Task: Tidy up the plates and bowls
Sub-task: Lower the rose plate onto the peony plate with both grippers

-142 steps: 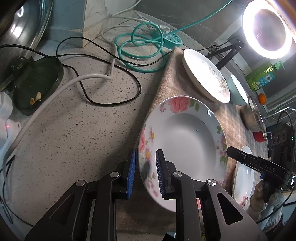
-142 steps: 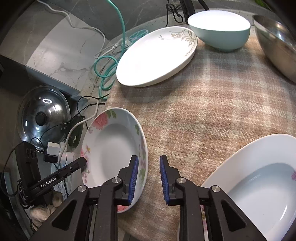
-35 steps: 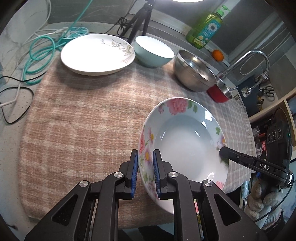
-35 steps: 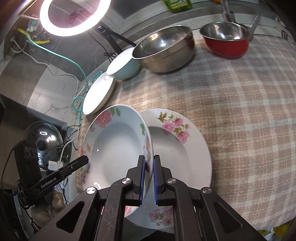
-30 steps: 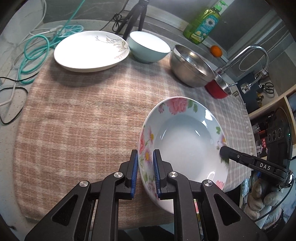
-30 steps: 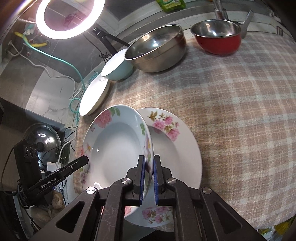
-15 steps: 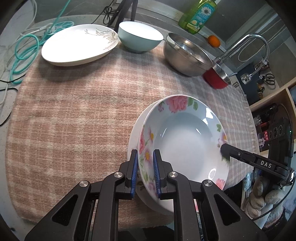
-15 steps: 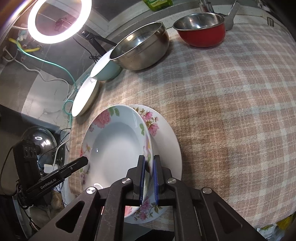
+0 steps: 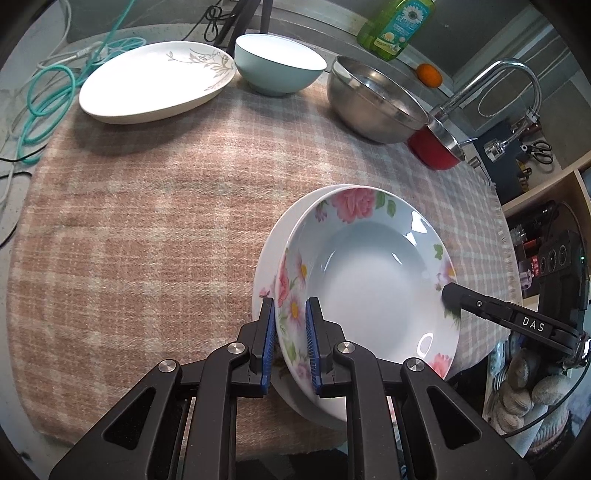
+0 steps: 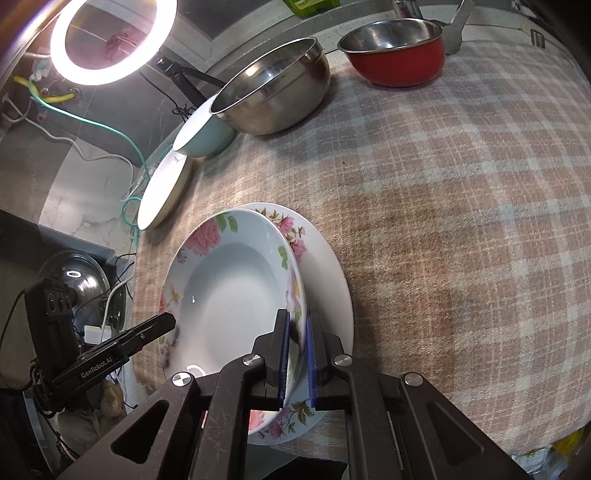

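On the far left of the surface, beside the edge of the checked cloth [image 9: 155, 229], a teal cable [image 9: 44, 107] lay in loops. Next to it on the cloth stood a white plate with a grey leaf pattern [image 9: 155, 79], and just beside this plate stood a light blue bowl [image 9: 279, 72]. More to the right there was a steel mixing bowl [image 9: 373, 103], and a red pot [image 9: 436, 149] was close behind it. A green soap bottle [image 9: 397, 27] stood behind the bowls, near the wall. In the front part of the cloth the flowered deep plate [image 9: 369, 273] was held over a second flowered plate [image 10: 325, 266], which lay flat on the cloth; the upper plate covered most of the lower one and was a little shifted to the left of it. It was not possible to say whether the two plates touched. The left gripper [image 9: 290, 332] had its fingers narrow, closed on the near left rim of the flowered deep plate. The right gripper [image 10: 297, 354] also had its fingers narrow and gripped the opposite rim of the same plate. In the right wrist view a ring light [image 10: 110, 40] shone at the upper left.
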